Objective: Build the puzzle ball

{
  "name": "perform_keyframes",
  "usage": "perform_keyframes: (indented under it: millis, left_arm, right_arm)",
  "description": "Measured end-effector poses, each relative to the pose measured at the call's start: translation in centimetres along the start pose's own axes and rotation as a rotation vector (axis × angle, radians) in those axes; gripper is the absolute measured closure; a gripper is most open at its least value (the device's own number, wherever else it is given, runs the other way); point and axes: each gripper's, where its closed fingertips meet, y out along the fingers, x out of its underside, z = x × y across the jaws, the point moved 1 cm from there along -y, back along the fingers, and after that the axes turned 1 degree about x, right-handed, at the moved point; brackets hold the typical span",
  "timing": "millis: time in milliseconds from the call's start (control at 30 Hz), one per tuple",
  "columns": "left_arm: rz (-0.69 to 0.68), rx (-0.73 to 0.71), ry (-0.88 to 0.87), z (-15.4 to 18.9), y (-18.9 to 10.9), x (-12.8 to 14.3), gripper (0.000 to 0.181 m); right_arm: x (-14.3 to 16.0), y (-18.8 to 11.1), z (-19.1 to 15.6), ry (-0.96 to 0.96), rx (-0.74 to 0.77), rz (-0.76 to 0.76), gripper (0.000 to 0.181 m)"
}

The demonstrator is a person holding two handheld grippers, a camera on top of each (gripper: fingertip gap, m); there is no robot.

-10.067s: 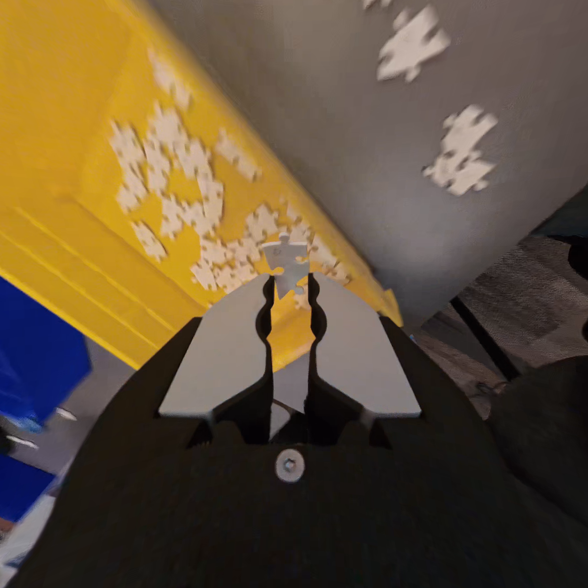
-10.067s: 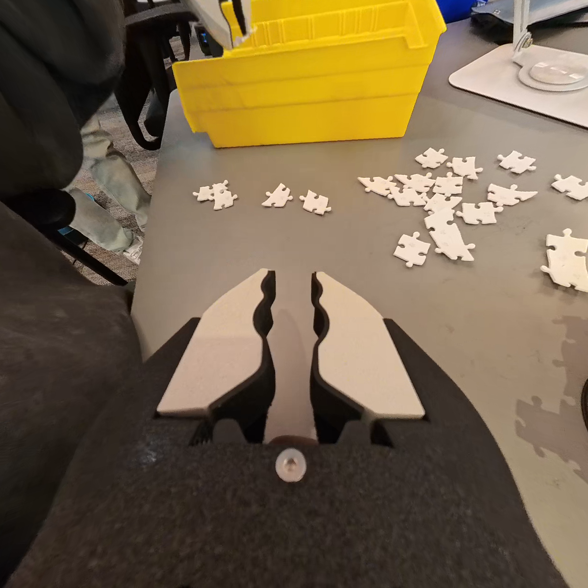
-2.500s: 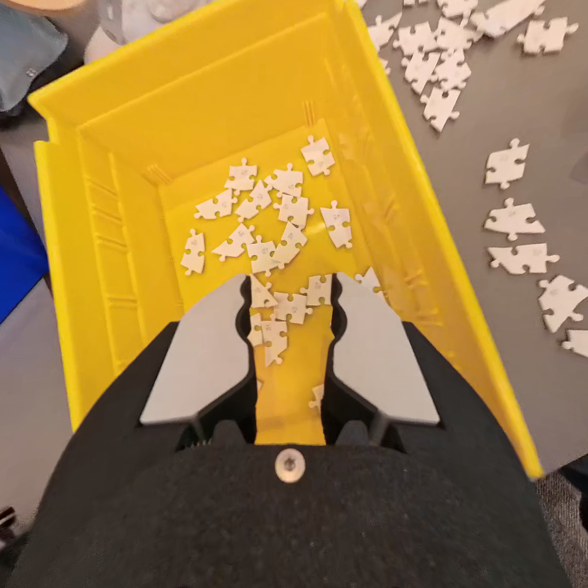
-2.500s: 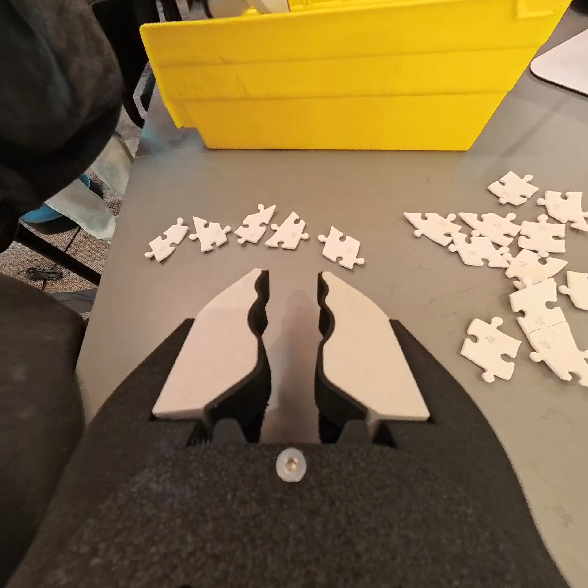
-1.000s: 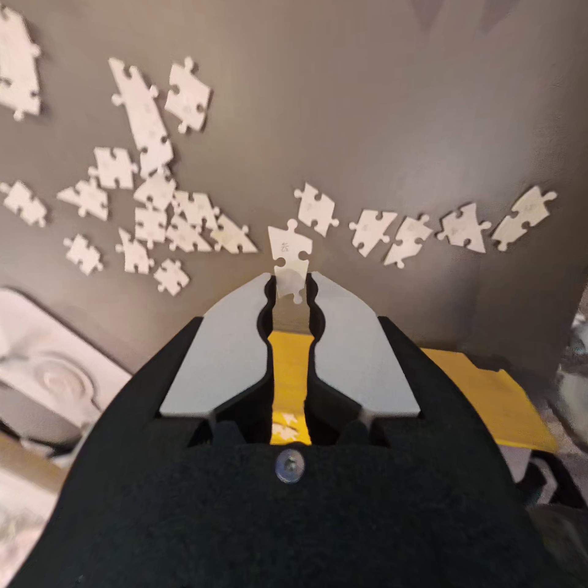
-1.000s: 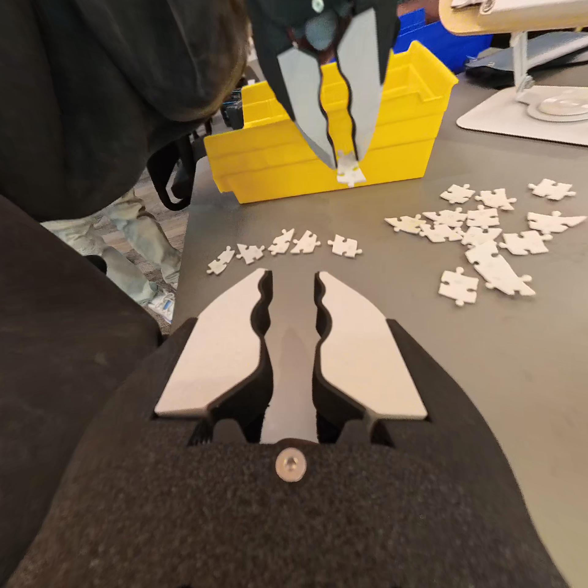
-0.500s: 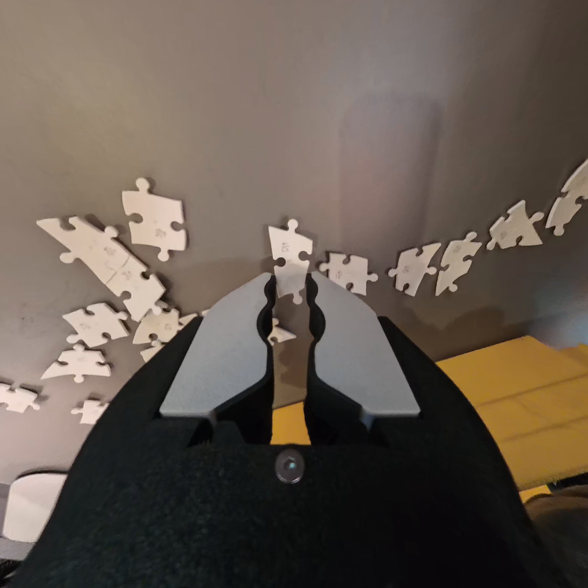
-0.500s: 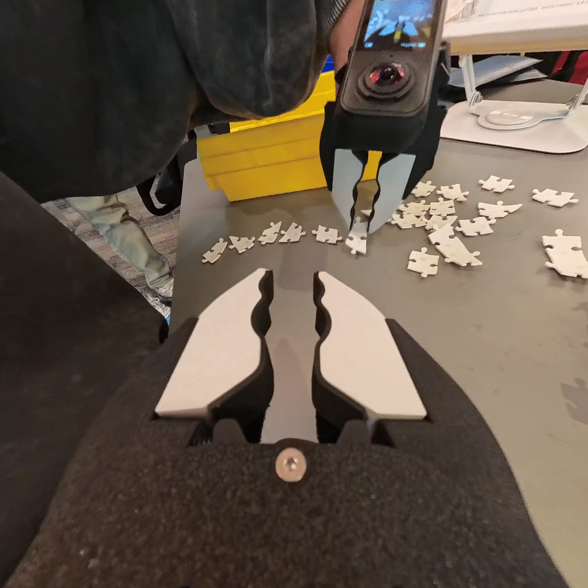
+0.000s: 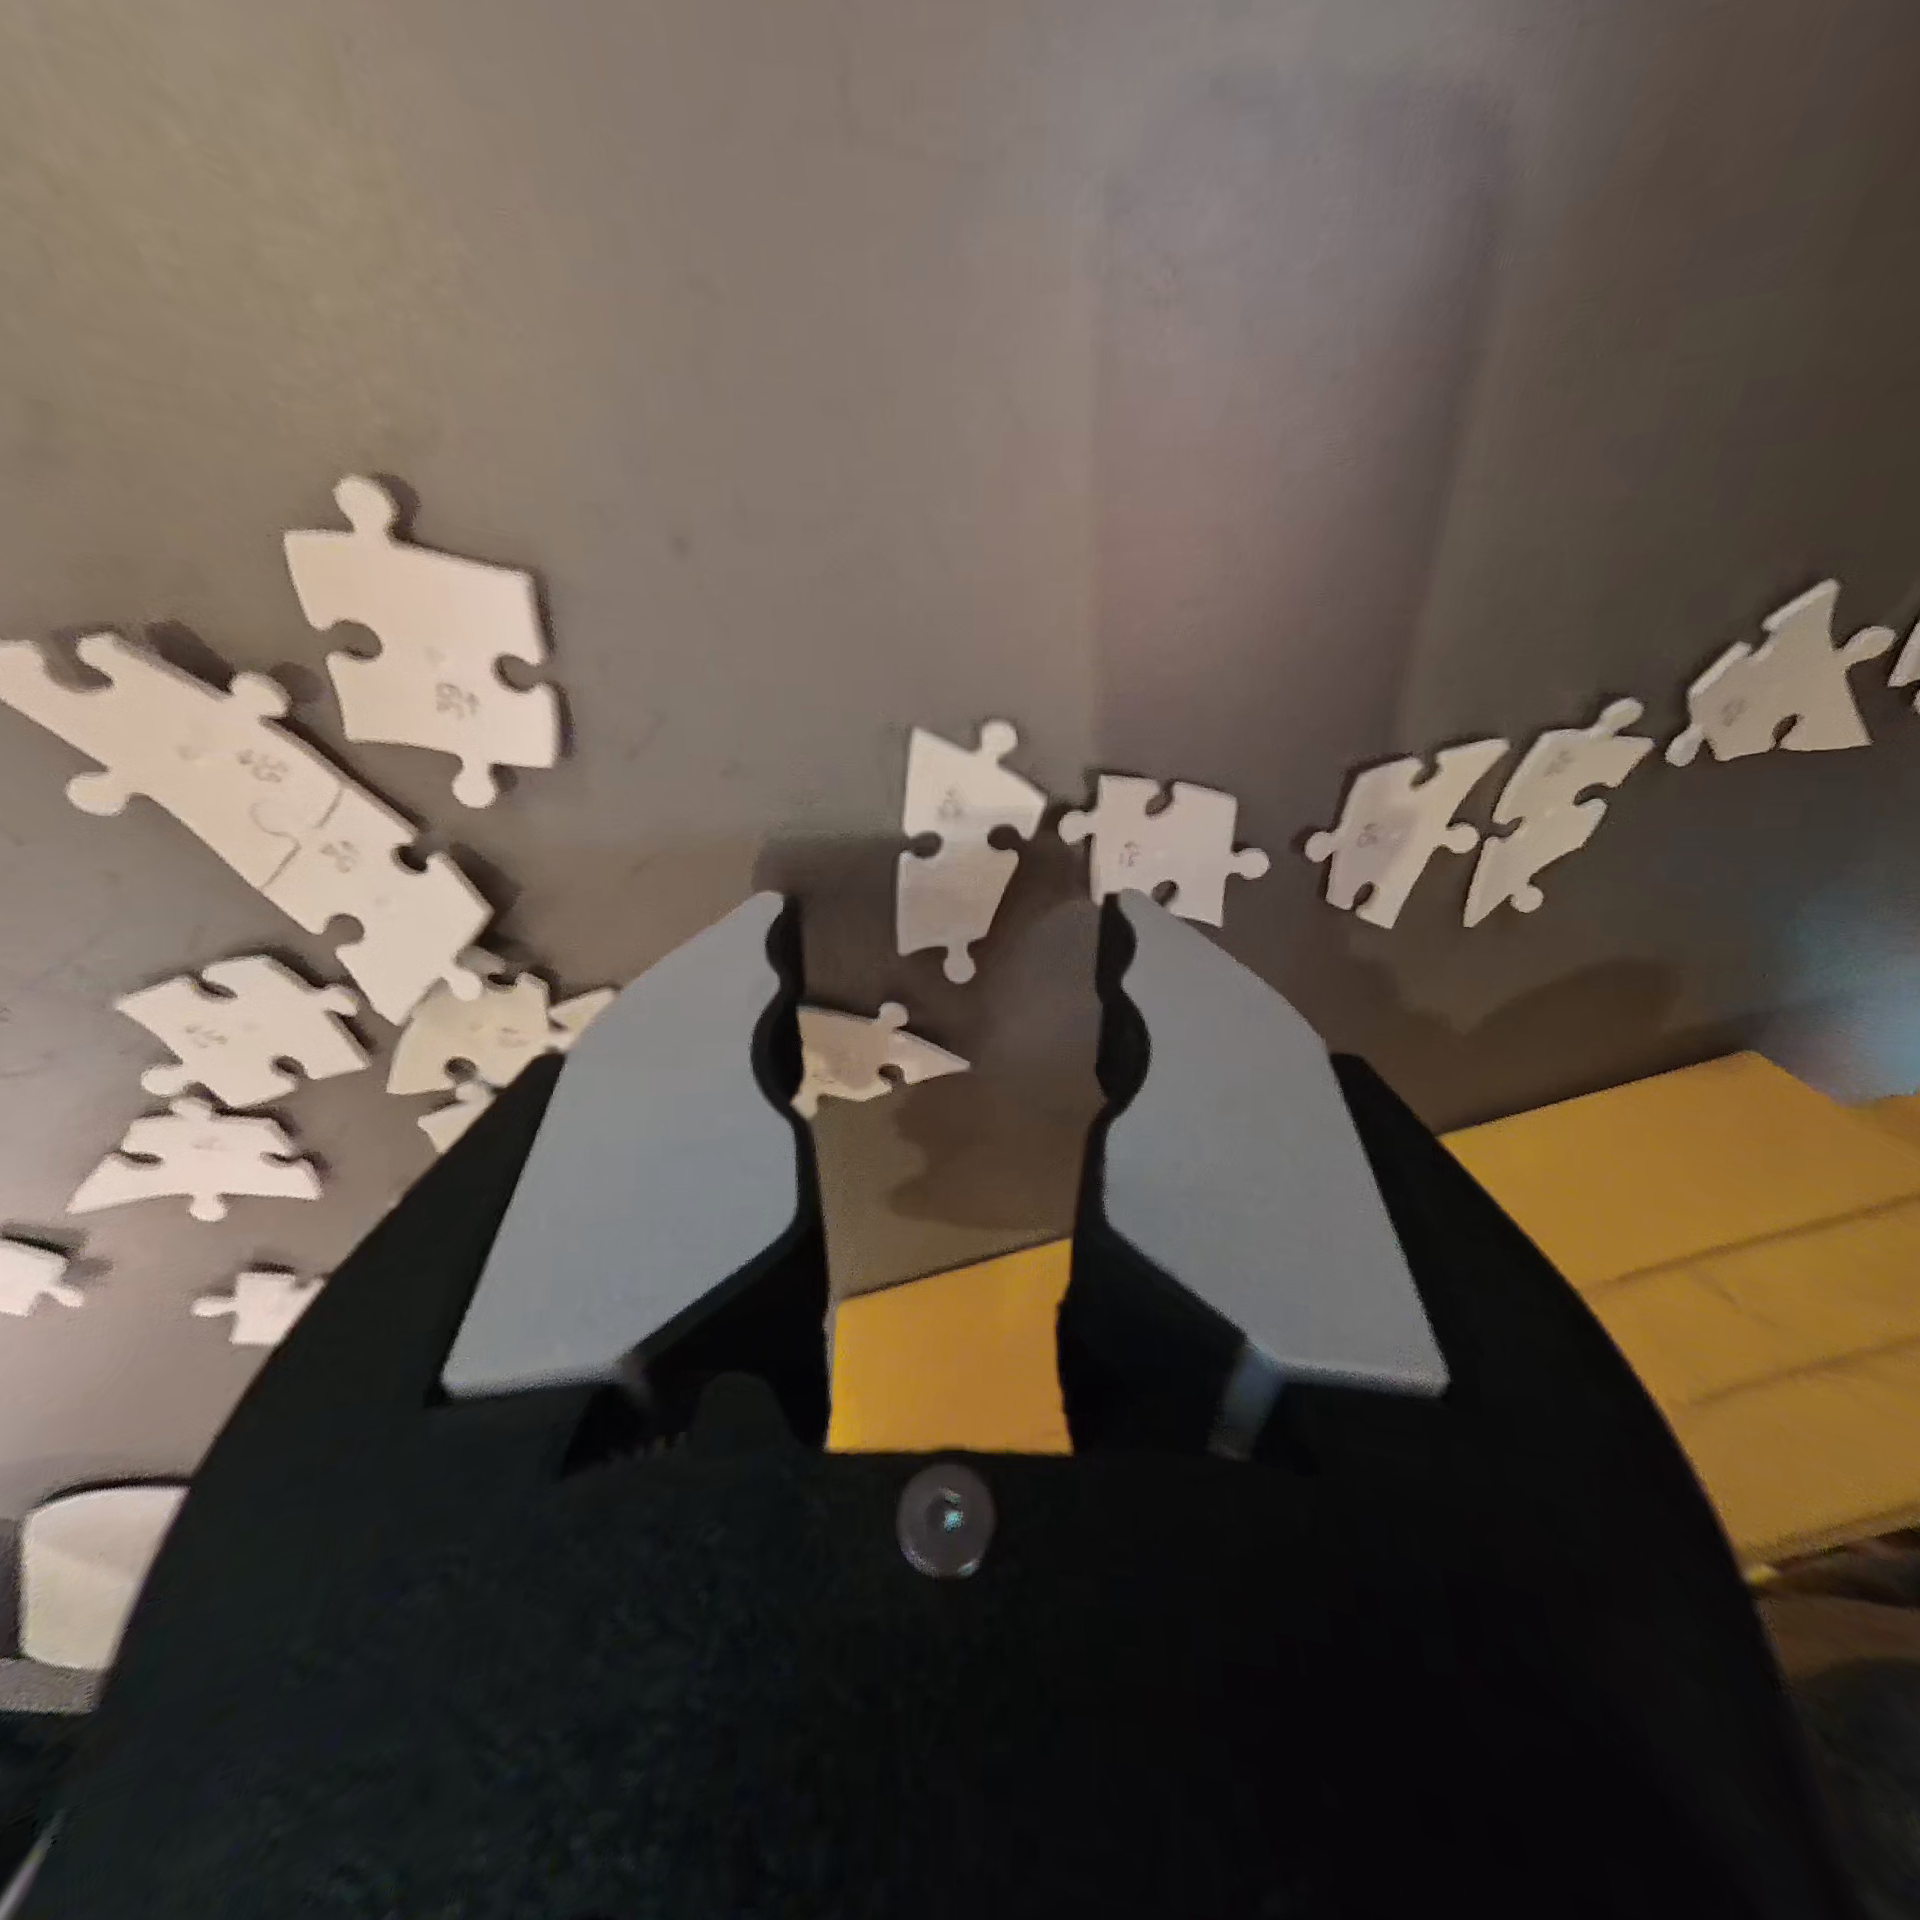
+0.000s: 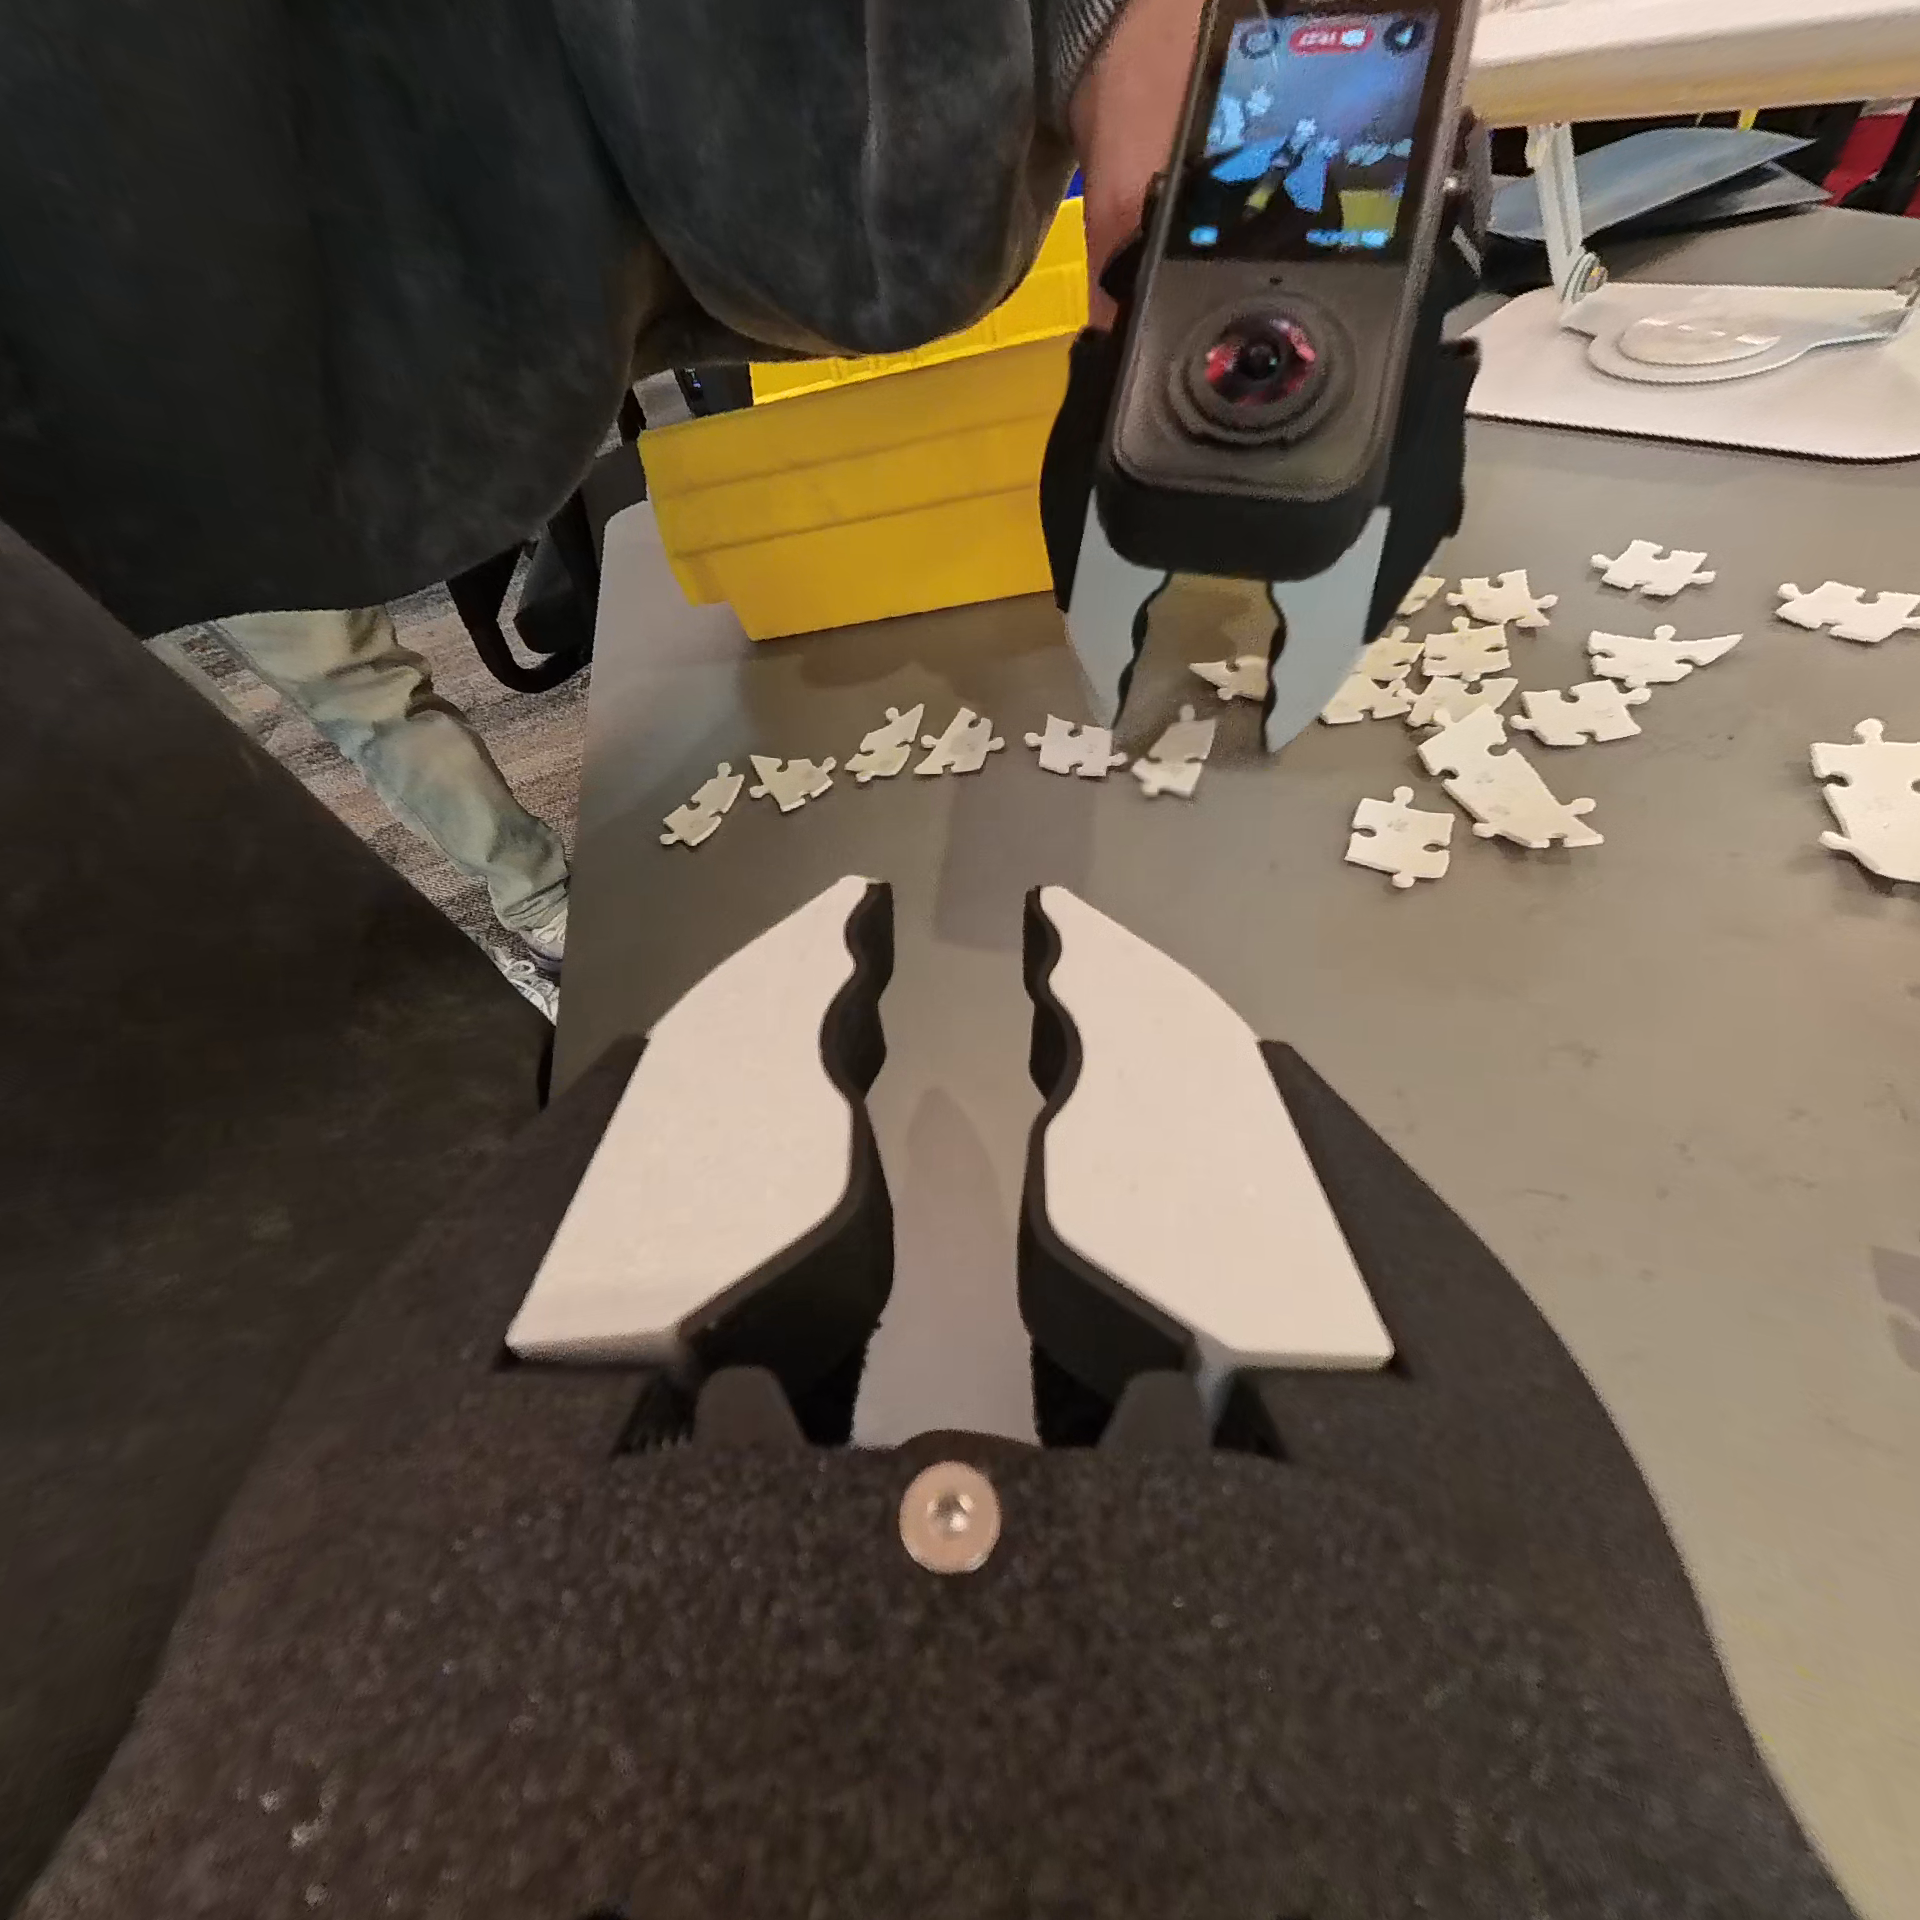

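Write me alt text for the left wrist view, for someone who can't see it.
The left gripper hangs open over a grey table, just above a white puzzle piece lying at the end of a curved row of pieces. A looser cluster of pieces lies to the left, and a yellow bin shows at lower right.

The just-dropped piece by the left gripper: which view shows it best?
Left wrist view: the piece lies flat and unobstructed just beyond the open left gripper, at the end of a row. In the right wrist view it is small, under that gripper's fingertips.
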Motion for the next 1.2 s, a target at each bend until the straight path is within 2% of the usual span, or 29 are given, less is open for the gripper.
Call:
perform_keyframes:
  millis: [67,133,233,367,467,533,633,733,833,933,1000,1133,1200]
  left_arm:
    - [-0.030,0.044,-0.059,0.5,-0.4,0.6,0.128]
    - [-0.021,0.100,-0.169,1.2,-2.3,1.3,0.134]
    - [0.146,0.056,-0.393,1.1,-7.6,1.7,0.142]
    - [0.411,-0.186,-0.708,1.9,-15.0,2.6,0.137]
    - [0.545,-0.417,-0.913,4.6,-17.5,2.6,0.125]
    - [0.728,-0.571,-1.020,6.6,-18.2,1.1,0.120]
    - [1.006,-0.769,-1.186,9.5,-17.7,-1.3,0.117]
    - [1.154,-0.944,-1.318,11.7,-15.5,-2.9,0.117]
    - [1.165,-0.987,-1.434,13.2,-11.9,-4.8,0.114]
    - [1.212,-0.911,-1.456,13.1,-8.8,-7.7,0.118]
    - [1.190,-0.916,-1.420,12.7,-7.7,-8.8,0.122]
    - [1.009,-0.966,-1.357,12.2,-6.6,-8.6,0.121]
    - [1.021,-0.973,-1.328,12.3,-6.7,-8.9,0.122]
  right_arm:
    - [0.0,0.0,0.0,-0.006,0.001,-0.002,0.157]
    - [0.0,0.0,0.1,-0.013,0.005,-0.005,0.157]
    - [-0.1,-0.3,0.5,-0.015,0.020,-0.007,0.157]
    - [-0.1,-0.5,1.0,-0.025,0.042,-0.014,0.157]
    - [0.0,-0.3,1.1,-0.026,0.049,-0.016,0.157]
    - [0.3,-0.1,1.0,-0.030,0.050,-0.030,0.157]
    - [0.5,0.3,0.9,-0.049,0.050,-0.046,0.157]
    - [0.6,1.2,1.3,-0.143,0.058,-0.087,0.155]
    - [0.1,3.3,3.0,-0.336,0.042,-0.204,0.152]
    - [-0.7,6.8,5.0,-0.490,-0.063,-0.341,0.151]
    - [-1.1,9.7,6.5,-0.561,-0.148,-0.455,0.149]
    - [-2.2,15.7,8.4,-0.603,-0.275,-0.564,0.149]
    - [-2.0,17.6,8.9,-0.645,-0.308,-0.617,0.149]
